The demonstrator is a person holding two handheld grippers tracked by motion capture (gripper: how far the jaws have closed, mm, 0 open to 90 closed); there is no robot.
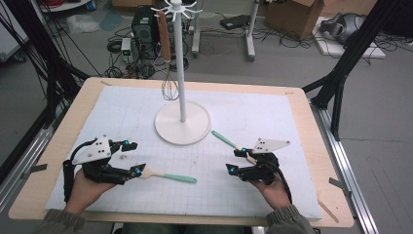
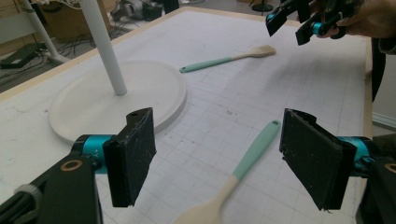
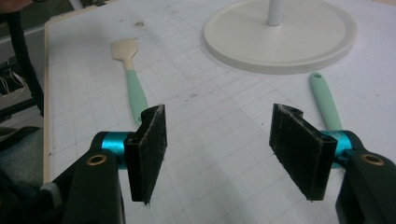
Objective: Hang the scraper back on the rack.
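Observation:
Two spatulas with mint handles and wooden blades lie on the white grid mat. The left spatula rests on the mat between the jaws of my open left gripper, untouched. The right spatula runs under the far jaw of my open right gripper. A white hook stand stands mid-table, and a whisk with a brown handle hangs from one hook.
The stand's round base and thin pole sit just beyond both grippers. The wooden table edge frames the mat. Cables, a computer case and cardboard boxes are on the floor behind the table.

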